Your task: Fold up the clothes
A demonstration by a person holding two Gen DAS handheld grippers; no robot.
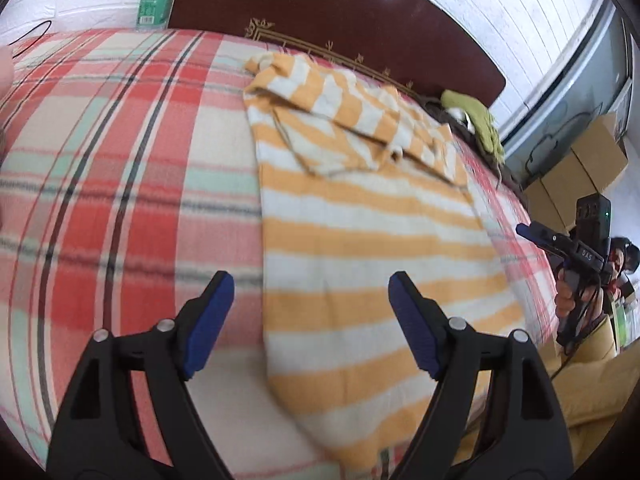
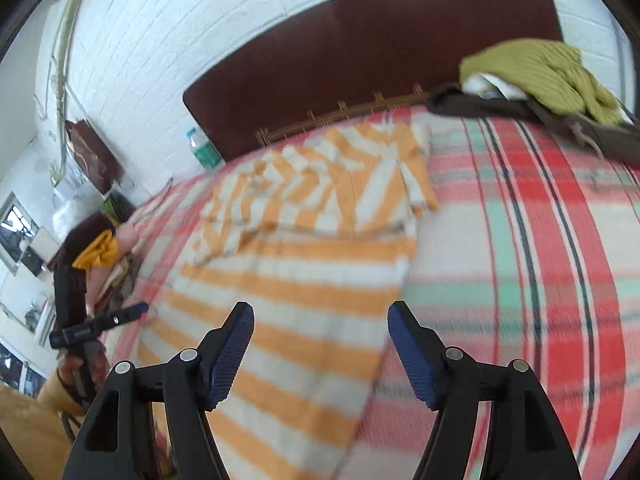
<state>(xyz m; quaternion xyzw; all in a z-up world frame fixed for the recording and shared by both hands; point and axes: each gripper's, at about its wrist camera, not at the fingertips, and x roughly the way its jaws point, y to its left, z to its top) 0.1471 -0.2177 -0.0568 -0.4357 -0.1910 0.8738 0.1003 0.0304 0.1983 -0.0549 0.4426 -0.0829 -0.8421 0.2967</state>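
An orange and white striped shirt (image 1: pixel 360 248) lies flat on the plaid bed cover (image 1: pixel 120 184), its sleeves folded in over the top part. My left gripper (image 1: pixel 310 292) is open and empty, hovering over the shirt's left edge near the hem. My right gripper (image 2: pixel 320 320) is open and empty, above the shirt (image 2: pixel 304 280) near its right edge. The right gripper also shows in the left wrist view (image 1: pixel 532 234) at the bed's right side. The left gripper shows in the right wrist view (image 2: pixel 136 310) at the left.
A dark brown headboard (image 1: pixel 320 4) stands at the far end against a white brick wall. A green-labelled bottle (image 1: pixel 154 0) stands by it. A green knit garment (image 2: pixel 540 72) and dark clothes (image 2: pixel 560 120) lie at the bed's far right corner. Cardboard boxes (image 1: pixel 580 168) stand beyond the bed.
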